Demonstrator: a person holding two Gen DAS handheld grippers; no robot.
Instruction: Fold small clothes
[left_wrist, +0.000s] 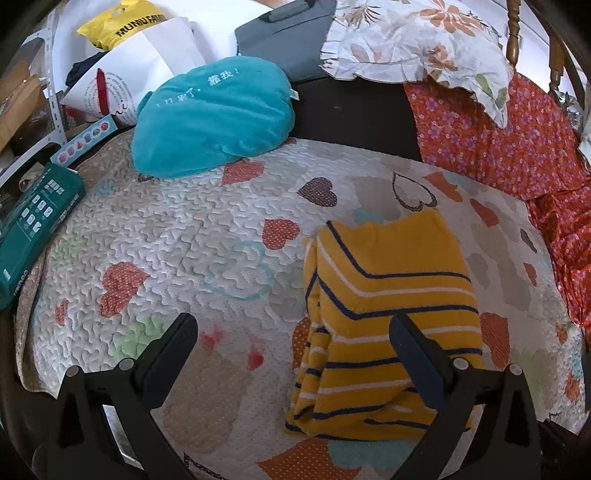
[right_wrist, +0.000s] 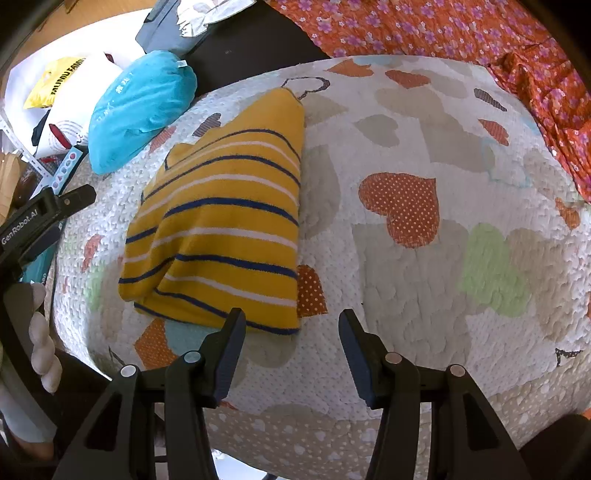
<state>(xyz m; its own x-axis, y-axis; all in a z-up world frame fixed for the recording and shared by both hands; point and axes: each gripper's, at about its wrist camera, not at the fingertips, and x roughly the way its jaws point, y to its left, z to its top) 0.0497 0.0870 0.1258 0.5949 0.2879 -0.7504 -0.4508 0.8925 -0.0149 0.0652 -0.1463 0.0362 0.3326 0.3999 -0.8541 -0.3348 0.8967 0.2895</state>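
Lying folded on the heart-patterned quilt, the yellow striped garment forms a compact bundle with its straight folded edge running along its right side in the right wrist view and its looser, layered edges on the left. The right gripper hangs just past the bundle's near corner, jaws apart and empty; its left finger overlaps the near hem in the picture, but whether it touches the cloth I cannot tell. To the right of that corner the quilt lies bare as far as the orange flowered fabric at the far edge.

The left gripper is spread wide with nothing between its fingers; its right finger stands in front of the garment, the left over bare quilt. A broad stretch of quilt lies bare on that side up to the teal cushion and the green box at the quilt's left border. The floral pillow lies well beyond the garment's far edge.
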